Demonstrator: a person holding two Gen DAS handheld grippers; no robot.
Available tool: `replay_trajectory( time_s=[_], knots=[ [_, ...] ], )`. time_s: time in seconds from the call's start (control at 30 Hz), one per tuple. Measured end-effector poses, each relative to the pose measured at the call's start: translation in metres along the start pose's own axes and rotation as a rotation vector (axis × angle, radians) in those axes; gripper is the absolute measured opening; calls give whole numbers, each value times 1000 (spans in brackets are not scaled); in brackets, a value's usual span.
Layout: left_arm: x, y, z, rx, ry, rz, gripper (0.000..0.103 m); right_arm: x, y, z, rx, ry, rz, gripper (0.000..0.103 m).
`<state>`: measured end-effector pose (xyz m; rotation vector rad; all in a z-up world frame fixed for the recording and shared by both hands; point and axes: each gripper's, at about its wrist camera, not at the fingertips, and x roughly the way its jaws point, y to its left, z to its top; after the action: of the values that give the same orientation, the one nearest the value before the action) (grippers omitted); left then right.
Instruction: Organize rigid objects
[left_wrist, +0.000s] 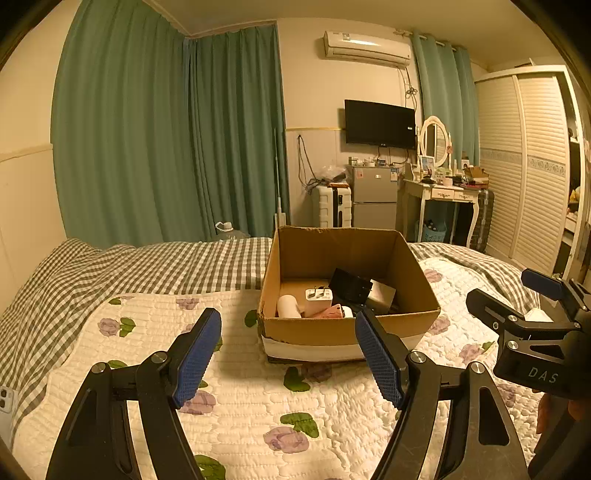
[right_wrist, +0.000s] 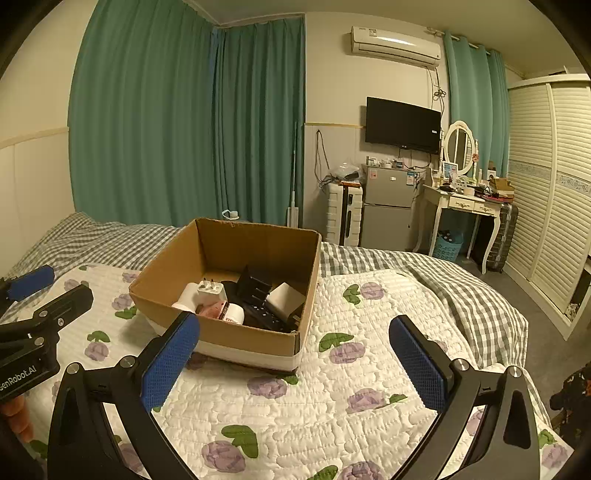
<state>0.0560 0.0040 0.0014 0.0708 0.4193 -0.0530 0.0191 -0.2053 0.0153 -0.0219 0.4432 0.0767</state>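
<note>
An open cardboard box (left_wrist: 332, 328) stands on the bed quilt, also in the right wrist view (right_wrist: 243, 332). Inside lie a white charger plug (left_wrist: 318, 297), a white cylinder (left_wrist: 289, 306), a pink item (left_wrist: 328, 313), a black holder (left_wrist: 349, 286) and a white block (right_wrist: 286, 297). My left gripper (left_wrist: 288, 332) is open and empty, just in front of the box. My right gripper (right_wrist: 295, 339) is open and empty, in front of the box's right corner. The right gripper also shows at the right edge of the left wrist view (left_wrist: 517, 299).
A floral quilt (right_wrist: 332, 406) covers the bed over a grey checked sheet (left_wrist: 147, 266). Green curtains hang behind. A small fridge (left_wrist: 373, 195), a dressing table (left_wrist: 443, 192) and a louvred wardrobe (left_wrist: 524, 166) stand beyond the bed. A white phone (left_wrist: 5, 400) lies at the left edge.
</note>
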Motion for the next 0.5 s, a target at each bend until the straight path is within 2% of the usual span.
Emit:
replay_trajectory(
  time_s=[0.5],
  knots=[
    [1,0,-1,2,4,-4,78,0,-2,-1,-3,4,-7,103]
  ],
)
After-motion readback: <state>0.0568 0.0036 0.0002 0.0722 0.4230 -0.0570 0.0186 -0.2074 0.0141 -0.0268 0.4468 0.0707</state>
